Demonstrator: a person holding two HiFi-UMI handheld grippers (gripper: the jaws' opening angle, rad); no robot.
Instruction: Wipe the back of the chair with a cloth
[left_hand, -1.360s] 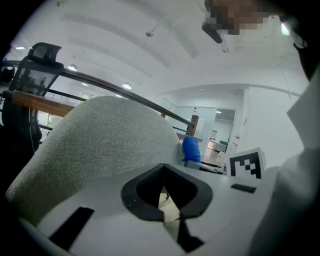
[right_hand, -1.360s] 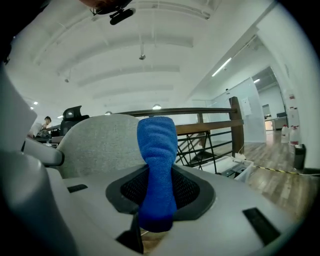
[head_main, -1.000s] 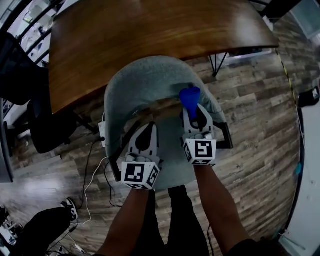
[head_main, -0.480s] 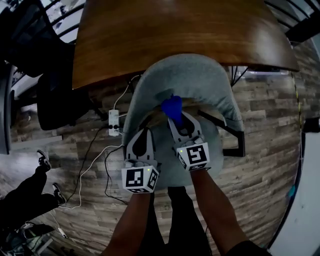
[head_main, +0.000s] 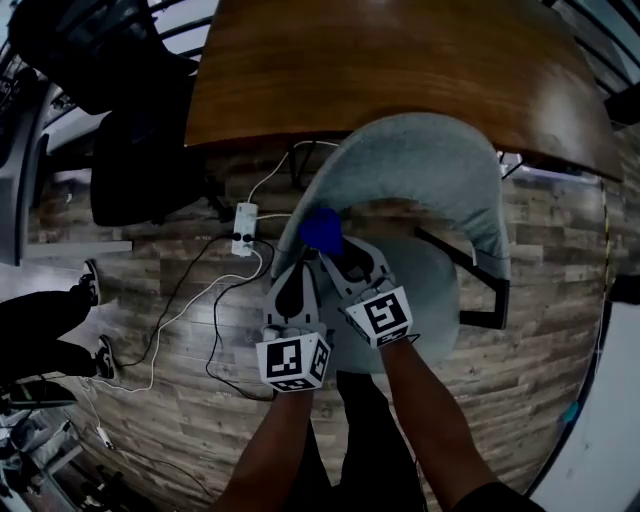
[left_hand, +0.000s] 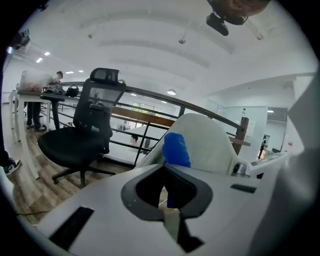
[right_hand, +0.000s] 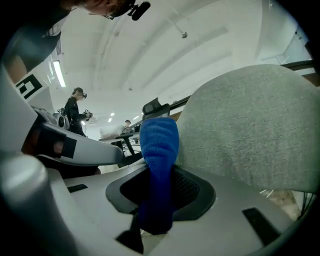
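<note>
right tongs (head_main: 337, 252) pinch the blue cloth (head_main: 321, 229) beside the chair back (head_main: 430, 160); left tongs (head_main: 297, 266) closed, empty.

Open-plan office, black swivel chair (left_hand: 75, 145), wooden table (head_main: 400, 70), far desk (left_hand: 31, 91) (person (left_hand: 59, 77) beside it)

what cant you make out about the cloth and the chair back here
- Contact between blue cloth and grey fabric chair back: right gripper view, cloth covers the seam.
- Cloth's full size: right gripper hides its lower end.
- Stains on chair back: head view too dark, small.
</note>
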